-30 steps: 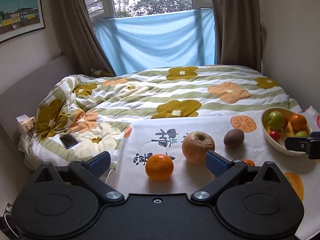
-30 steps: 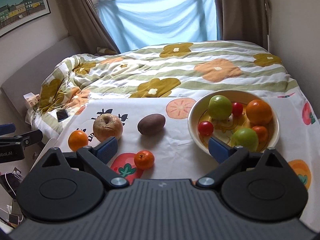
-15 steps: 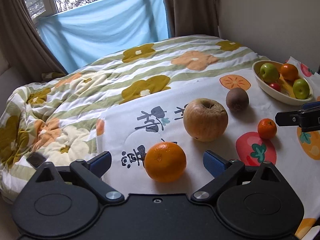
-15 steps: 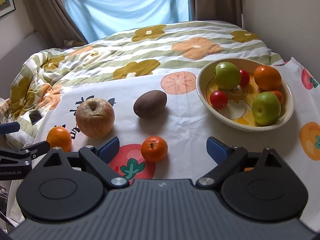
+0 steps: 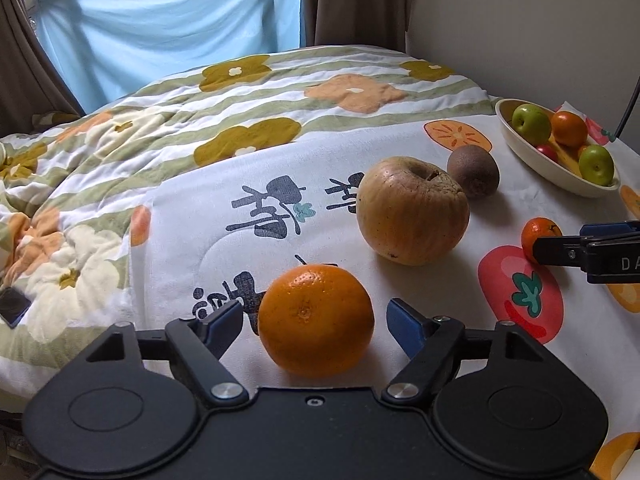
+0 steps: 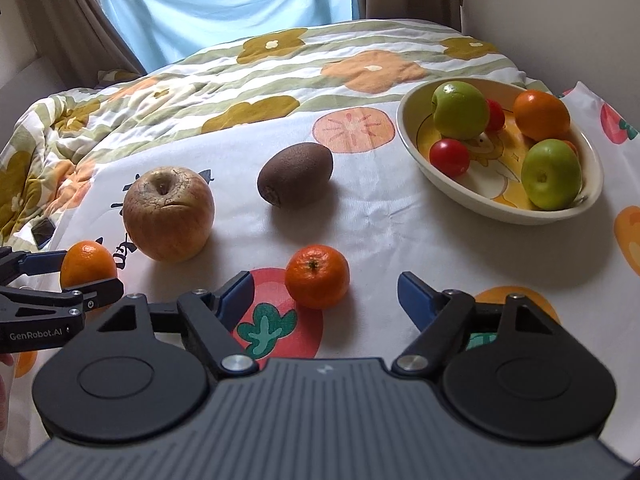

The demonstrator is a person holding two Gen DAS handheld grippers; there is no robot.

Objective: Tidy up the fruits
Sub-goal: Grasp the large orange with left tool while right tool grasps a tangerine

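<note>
My left gripper (image 5: 315,322) is open with a large orange (image 5: 316,320) between its fingers, gaps on both sides. That orange shows in the right wrist view (image 6: 87,262) too. My right gripper (image 6: 326,294) is open around a small mandarin (image 6: 317,276), which also shows in the left wrist view (image 5: 538,234). A wrinkled apple (image 6: 168,212) and a kiwi (image 6: 295,179) lie on the white fruit-print cloth (image 6: 380,220). A cream bowl (image 6: 414,152) at the right holds green apples, an orange and red tomatoes.
The cloth lies on a bed with a floral quilt (image 5: 240,112). A phone (image 5: 12,306) lies on the quilt at the left. A wall is close on the right, curtains and a window at the back.
Both grippers moved forward and down toward the fruit. The large orange now sits between the left fingers and the mandarin between the right fingers. The left jaws have narrowed somewhat.
</note>
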